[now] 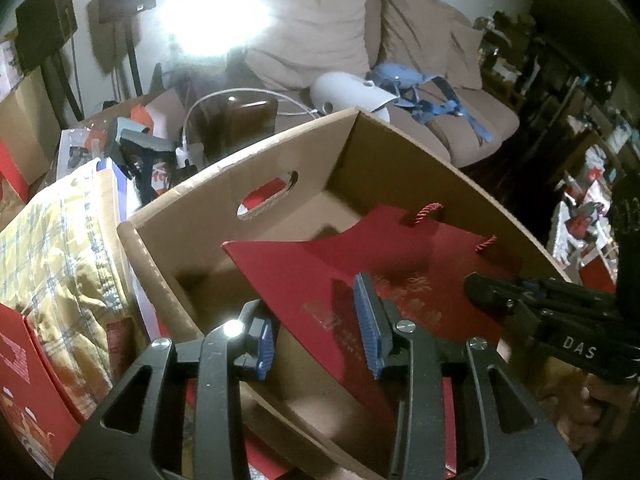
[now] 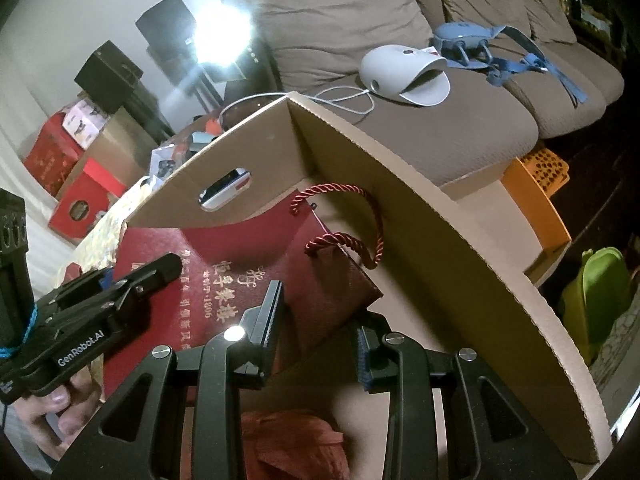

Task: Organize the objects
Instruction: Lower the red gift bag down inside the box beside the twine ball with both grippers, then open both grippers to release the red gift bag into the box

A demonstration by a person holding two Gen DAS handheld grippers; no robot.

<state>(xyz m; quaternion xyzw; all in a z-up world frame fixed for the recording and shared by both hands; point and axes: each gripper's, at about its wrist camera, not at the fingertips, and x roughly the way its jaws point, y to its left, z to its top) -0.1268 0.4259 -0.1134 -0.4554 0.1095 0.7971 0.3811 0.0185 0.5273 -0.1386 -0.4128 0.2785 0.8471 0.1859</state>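
Lettering "GenRobot.AI" marks left gripper (image 2: 132, 280) beside red bag (image 2: 224, 280).

A blown-out white lamp glare (image 1: 212, 20) beside the brown fabric sofa (image 1: 400, 40) floods both dim, fisheye-bent views, corners falling black.

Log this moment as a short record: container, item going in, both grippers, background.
container: open cardboard box, handle cutout in one wall
item: flat red gift bag with rope handles, tilted over the box
left gripper: jaws astride the bag's edge, grip unclear
right gripper: jaws astride the bag's corner, grip unclear
background: brown sofa behind the box
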